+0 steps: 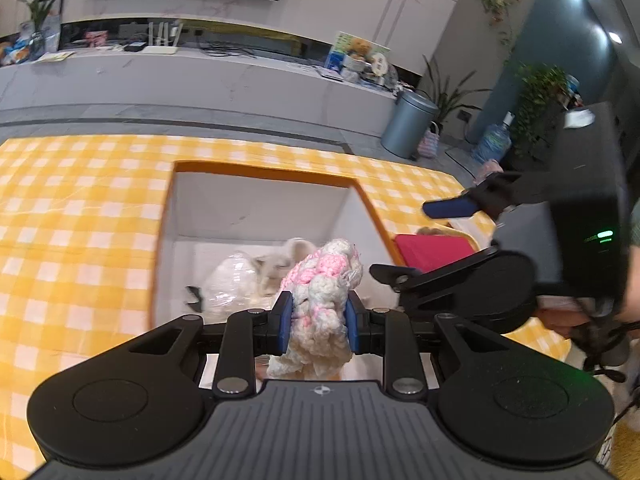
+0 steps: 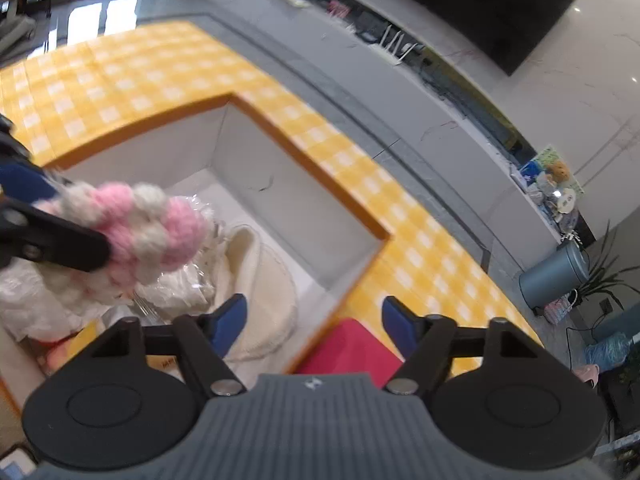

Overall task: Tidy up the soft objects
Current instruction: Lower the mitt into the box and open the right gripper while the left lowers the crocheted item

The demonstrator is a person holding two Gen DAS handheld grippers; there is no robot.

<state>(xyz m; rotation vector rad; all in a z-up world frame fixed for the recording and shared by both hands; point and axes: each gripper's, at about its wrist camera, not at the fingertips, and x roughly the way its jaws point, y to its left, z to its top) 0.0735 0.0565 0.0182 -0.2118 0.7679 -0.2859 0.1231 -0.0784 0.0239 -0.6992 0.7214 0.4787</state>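
My left gripper is shut on a pink and white crocheted piece, held over the open white box with an orange rim. In the right wrist view the same crocheted piece hangs at the left above the box. Inside the box lie a white plush in clear plastic and a cream cloth. My right gripper is open with nothing between its fingers, over the box's near corner and a red soft item. The right gripper also shows at the right in the left wrist view.
The box sits on a table under a yellow checked cloth. The red item lies just outside the box's right rim. Beyond the table are a grey counter, a metal bin and potted plants.
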